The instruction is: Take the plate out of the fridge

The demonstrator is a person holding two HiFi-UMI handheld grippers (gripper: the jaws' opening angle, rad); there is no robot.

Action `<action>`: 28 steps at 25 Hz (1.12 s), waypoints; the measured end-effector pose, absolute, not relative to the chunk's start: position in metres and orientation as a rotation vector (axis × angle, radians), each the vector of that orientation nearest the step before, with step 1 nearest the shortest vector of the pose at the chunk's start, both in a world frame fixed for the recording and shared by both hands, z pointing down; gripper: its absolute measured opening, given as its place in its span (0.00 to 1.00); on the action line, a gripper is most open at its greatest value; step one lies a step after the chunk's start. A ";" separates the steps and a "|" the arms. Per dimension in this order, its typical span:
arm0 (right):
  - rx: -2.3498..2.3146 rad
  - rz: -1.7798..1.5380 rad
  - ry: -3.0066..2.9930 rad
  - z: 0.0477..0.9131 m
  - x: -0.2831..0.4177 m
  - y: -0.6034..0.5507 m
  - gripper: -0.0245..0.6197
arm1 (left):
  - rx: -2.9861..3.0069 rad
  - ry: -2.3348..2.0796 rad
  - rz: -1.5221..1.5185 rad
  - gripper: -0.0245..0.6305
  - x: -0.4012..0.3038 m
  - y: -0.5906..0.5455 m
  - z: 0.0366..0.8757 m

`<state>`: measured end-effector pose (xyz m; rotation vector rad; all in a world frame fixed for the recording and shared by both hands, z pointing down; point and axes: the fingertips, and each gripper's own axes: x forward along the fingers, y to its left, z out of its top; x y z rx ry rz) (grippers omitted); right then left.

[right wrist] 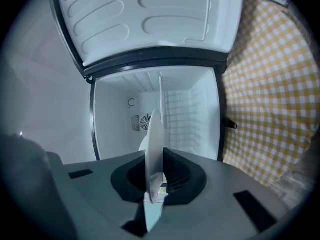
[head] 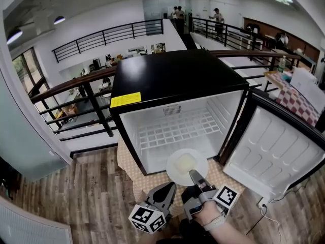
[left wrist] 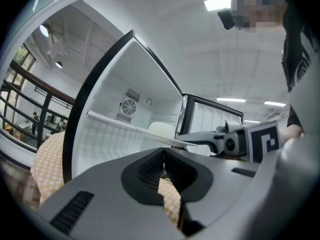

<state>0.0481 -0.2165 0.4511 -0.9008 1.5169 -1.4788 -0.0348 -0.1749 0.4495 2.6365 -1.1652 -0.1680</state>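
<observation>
A white round plate (head: pixel 187 166) with a pale lump on it hangs level just in front of the open fridge (head: pixel 172 75), over the checked cloth. My right gripper (head: pixel 195 177) is shut on the plate's near rim. In the right gripper view the plate (right wrist: pixel 155 149) stands edge-on, pinched between the jaws of the right gripper (right wrist: pixel 156 191). My left gripper (head: pixel 166 191) is lower and to the left, shut with nothing in it. The left gripper view has the left gripper (left wrist: pixel 162 173) with its tips together, and beyond it the plate (left wrist: pixel 167 140) and the right gripper (left wrist: pixel 200 137).
The fridge door (head: pixel 277 154) stands wide open to the right. Inside is a white wire shelf (head: pixel 175 128). The fridge rests on a yellow checked cloth (head: pixel 129 172) above a wooden floor (head: pixel 76 197). A black railing (head: pixel 76 85) runs behind.
</observation>
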 end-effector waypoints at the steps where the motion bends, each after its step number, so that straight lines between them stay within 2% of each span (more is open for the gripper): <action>1: -0.902 -1.480 1.516 0.452 0.048 -0.215 0.11 | 2.635 -1.167 -0.169 0.05 -0.035 -0.173 0.450; 28: -0.967 -1.481 1.524 0.479 0.048 -0.151 0.11 | 2.633 -1.125 -0.154 0.05 -0.040 -0.113 0.464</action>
